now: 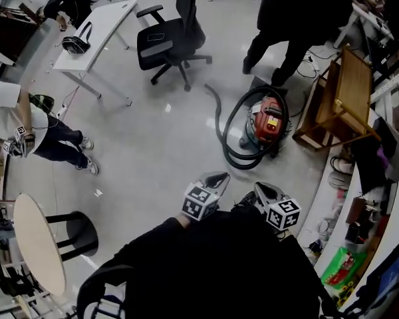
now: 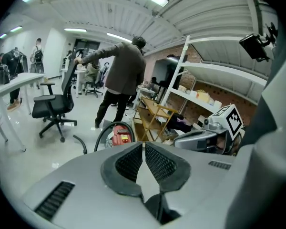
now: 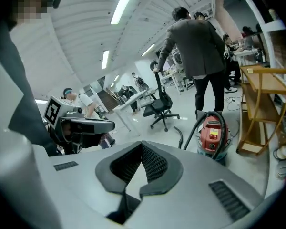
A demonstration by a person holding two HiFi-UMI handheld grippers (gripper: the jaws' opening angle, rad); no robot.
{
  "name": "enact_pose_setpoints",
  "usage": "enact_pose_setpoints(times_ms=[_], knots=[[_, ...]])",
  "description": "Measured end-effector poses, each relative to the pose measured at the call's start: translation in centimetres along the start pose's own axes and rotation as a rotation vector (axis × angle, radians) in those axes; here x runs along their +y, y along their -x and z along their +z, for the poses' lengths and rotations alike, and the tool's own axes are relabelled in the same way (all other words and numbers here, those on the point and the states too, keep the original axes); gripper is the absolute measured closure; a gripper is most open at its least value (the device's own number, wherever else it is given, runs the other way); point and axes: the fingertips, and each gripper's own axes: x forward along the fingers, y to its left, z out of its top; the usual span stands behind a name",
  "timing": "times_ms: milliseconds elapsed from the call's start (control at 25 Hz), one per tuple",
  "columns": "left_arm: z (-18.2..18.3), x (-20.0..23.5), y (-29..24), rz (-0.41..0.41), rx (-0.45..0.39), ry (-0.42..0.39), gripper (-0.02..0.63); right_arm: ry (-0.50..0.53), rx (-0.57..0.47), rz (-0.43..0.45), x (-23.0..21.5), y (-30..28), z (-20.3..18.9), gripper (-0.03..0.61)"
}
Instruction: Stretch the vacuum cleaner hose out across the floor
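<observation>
A red canister vacuum cleaner (image 1: pixel 267 119) stands on the floor right of centre, with its black hose (image 1: pixel 231 145) coiled in a loop around it and a free end (image 1: pixel 213 95) trailing toward the chair. The red vacuum cleaner (image 2: pixel 119 134) and hose (image 2: pixel 101 132) lie beyond the jaws in the left gripper view, and the vacuum cleaner (image 3: pixel 212 130) sits ahead to the right in the right gripper view. My left gripper (image 1: pixel 217 177) and right gripper (image 1: pixel 262 190) are held close to my body, well short of the hose. Both are shut with nothing between the pads.
A black office chair (image 1: pixel 167 40) stands behind the hose, with a person (image 1: pixel 296 18) holding its back. A wooden rack (image 1: pixel 339 102) is right of the vacuum, a white desk (image 1: pixel 96 32) at back left, a round table (image 1: pixel 36 244) and a seated person (image 1: pixel 56 138) at left.
</observation>
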Motion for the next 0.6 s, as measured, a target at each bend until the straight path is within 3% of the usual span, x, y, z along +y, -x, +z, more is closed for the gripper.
enact_pose_setpoints(times_ms=[200,320,440,520,600], knots=[[4.0,-1.6,-3.2,0.03,-0.03,-0.11,0.578,0.0,-0.077,0.182,-3.0,-1.1,5.6,0.565],[3.5,-0.8,-4.0,0.047,-0.01,-0.063,0.578,-0.159,-0.167,0.236,-4.9,-2.2,7.9,0.563],[3.3,1.1,-4.8,0.066,0.0,0.002,0.578,-0.258,-0.134,0.27,-6.4,-4.2,7.7,0.552],[3.8,2.7,-5.6,0.064,0.001,0.019,0.578,-0.254,-0.077,0.255,-7.1,-6.0,7.4,0.415],[4.6,4.6,-6.5,0.046,0.0,0.03,0.578,-0.236,-0.038,0.216,-7.9,-7.8,7.7,0.379]])
